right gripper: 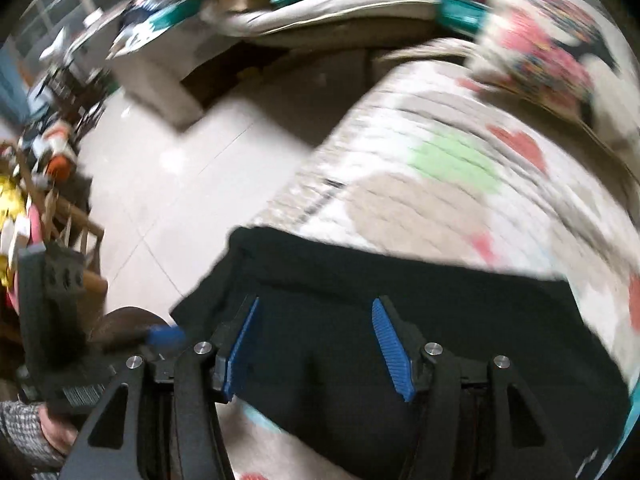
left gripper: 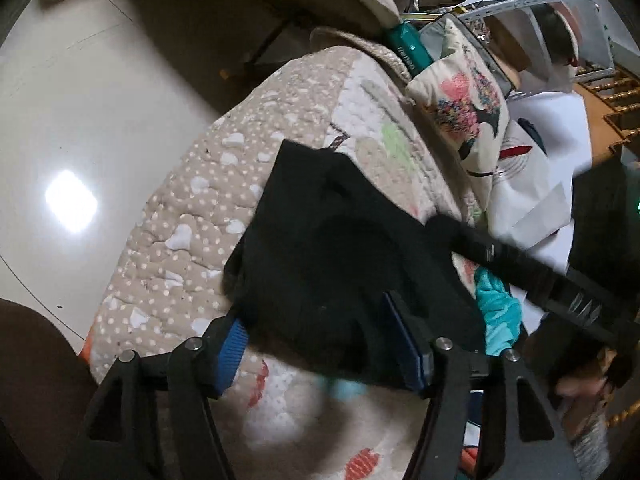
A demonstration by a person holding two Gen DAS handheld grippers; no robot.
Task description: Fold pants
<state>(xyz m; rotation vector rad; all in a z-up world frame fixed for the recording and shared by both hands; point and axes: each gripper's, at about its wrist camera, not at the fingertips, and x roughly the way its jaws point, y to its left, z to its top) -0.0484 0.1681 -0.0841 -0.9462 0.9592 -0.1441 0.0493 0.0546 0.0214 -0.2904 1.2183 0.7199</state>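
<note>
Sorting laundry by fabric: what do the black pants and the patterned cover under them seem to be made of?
Black pants: soft matte cloth, likely a cotton knit; it drapes limply without sheen. Patterned cover: quilted, padded fabric, probably cotton; its puffy stitched surface with printed dots and hearts shows this.

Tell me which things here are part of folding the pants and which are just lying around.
Part of the job:
black pants on the quilt
left gripper, jaws open
right gripper, jaws open

Just lying about:
floral pillow
teal cloth
white printed fabric
teal box
</note>
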